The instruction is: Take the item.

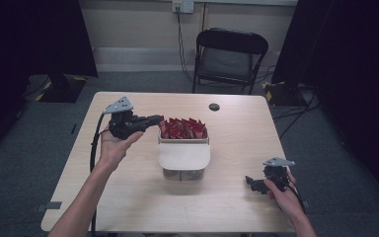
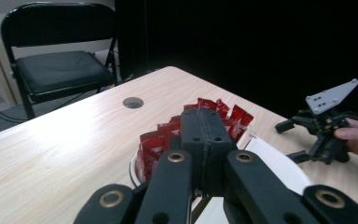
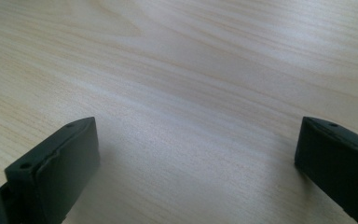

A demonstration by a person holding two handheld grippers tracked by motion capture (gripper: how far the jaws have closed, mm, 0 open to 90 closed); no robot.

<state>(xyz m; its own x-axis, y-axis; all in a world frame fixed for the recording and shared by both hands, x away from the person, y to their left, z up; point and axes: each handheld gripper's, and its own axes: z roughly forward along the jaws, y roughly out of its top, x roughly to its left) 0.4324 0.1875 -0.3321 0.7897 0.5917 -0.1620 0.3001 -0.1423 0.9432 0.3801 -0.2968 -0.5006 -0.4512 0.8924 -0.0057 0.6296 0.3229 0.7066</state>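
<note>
From above, the left gripper (image 1: 154,119) sits at nine o'clock of the tub (image 1: 183,160) of red packets (image 1: 182,128); its own view shows jaws pressed together, empty; the right gripper's (image 3: 196,154) view shows jaws spread wide over the table (image 3: 191,70).

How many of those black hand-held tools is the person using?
2. The left tool is held up beside the container of red packets, jaws shut. The right tool rests low near the table's front right corner, jaws open.
</note>
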